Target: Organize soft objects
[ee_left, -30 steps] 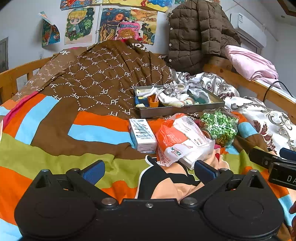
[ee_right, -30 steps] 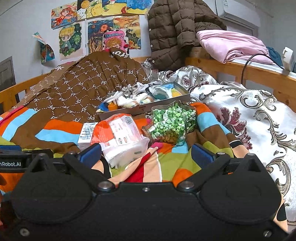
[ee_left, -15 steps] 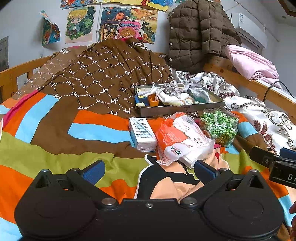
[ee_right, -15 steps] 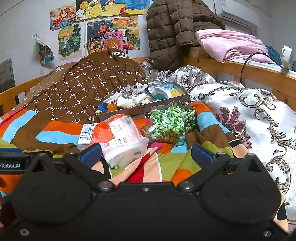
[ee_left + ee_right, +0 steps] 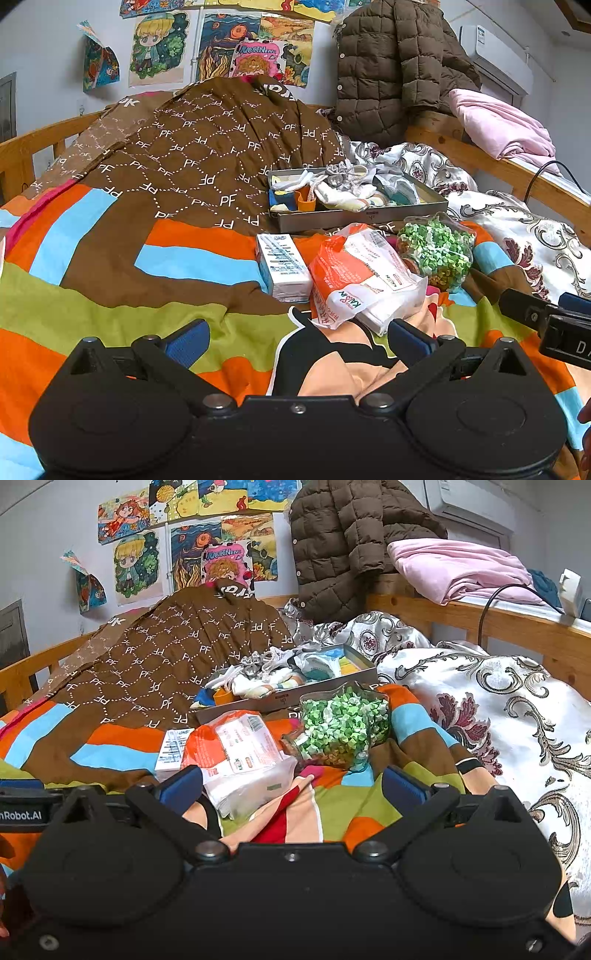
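Plainly the nearest soft thing is the orange-and-white tissue pack (image 5: 364,275), lying on the striped blanket (image 5: 110,266) between a small white carton (image 5: 282,266) on its left and a clear bag of green paper stars (image 5: 436,249) on its right, touching both. By the look of it, it will be light and squashy, with a slick, crinkly plastic wrap that may slide under the pads; I would pinch across the narrow near end, where the stacked tissues give some body, rather than the loose film at the corner. Just behind it sits a shallow metal tray (image 5: 354,218) heaped with socks (image 5: 347,192) and other small cloths, likely where soft things belong. The star bag looks loose-filled and shapeless, and would sag if lifted from one side. The left hand-held gripper (image 5: 297,338) hovers low over the blanket just short of the pack, jaws spread wide and holding nothing. The right hand-held gripper (image 5: 291,788) is likewise wide apart and empty, the pack's end lying between its fingers in its own view.
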Tool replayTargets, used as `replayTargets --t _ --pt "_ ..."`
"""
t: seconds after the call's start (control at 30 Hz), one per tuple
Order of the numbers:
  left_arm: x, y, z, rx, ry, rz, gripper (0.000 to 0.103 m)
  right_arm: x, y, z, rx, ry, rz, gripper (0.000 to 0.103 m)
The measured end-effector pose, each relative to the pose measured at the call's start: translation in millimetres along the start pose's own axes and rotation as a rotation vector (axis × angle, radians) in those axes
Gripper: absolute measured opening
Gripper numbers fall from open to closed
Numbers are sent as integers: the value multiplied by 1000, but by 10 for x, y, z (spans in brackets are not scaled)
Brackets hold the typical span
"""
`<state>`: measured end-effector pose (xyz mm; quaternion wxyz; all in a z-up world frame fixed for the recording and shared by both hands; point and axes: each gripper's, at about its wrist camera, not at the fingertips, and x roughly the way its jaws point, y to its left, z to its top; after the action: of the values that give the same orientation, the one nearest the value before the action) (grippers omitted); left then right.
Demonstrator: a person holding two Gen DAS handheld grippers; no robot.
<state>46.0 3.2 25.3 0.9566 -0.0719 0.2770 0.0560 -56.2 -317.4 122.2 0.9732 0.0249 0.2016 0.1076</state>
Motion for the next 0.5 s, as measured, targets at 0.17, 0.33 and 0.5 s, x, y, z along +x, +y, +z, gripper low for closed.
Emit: replayTargets --t 0.17,0.33,0.5 --pt "9 -5 -16 0 3 -1 102 -3 6 -2 1 1 0 102" --pt "10 -3 -16 1 2 -1 102 -3 8 -1 1 1 0 103" --pt "11 -2 -16 0 3 -1 102 -4 10 -2 2 1 0 102"
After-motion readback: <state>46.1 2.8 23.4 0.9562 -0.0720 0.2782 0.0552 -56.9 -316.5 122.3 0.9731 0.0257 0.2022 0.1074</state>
